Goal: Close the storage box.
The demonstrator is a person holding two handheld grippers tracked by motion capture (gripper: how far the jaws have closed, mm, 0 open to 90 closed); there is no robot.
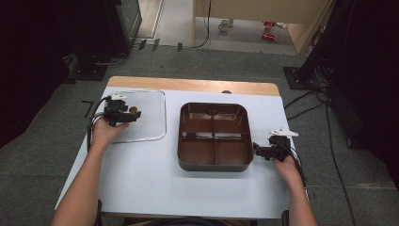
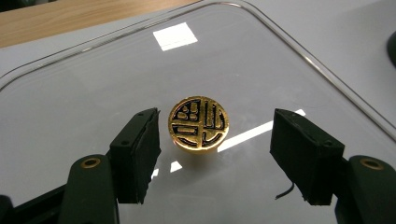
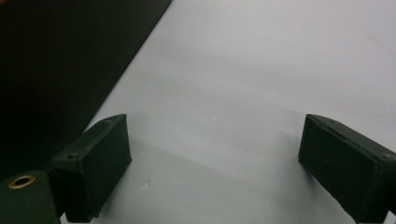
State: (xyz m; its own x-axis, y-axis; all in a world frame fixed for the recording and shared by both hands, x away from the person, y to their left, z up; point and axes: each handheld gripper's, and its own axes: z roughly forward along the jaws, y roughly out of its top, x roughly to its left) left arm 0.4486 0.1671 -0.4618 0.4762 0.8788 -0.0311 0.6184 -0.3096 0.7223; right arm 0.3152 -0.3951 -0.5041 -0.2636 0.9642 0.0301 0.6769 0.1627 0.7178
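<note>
On clear lid (image 1: 150, 120), table's left: gold knob (image 2: 198, 122) between spread jaws of left gripper (image 2: 215, 156), nearer one pad, untouched. Right gripper (image 3: 215, 168) beside brown four-compartment tray (image 1: 214, 136), jaws apart over bare tabletop (image 1: 141, 174), holding nothing.

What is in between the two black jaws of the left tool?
A round gold knob on the clear lid sits between the open jaws of the left tool, touching neither, as the left gripper view shows.
</note>
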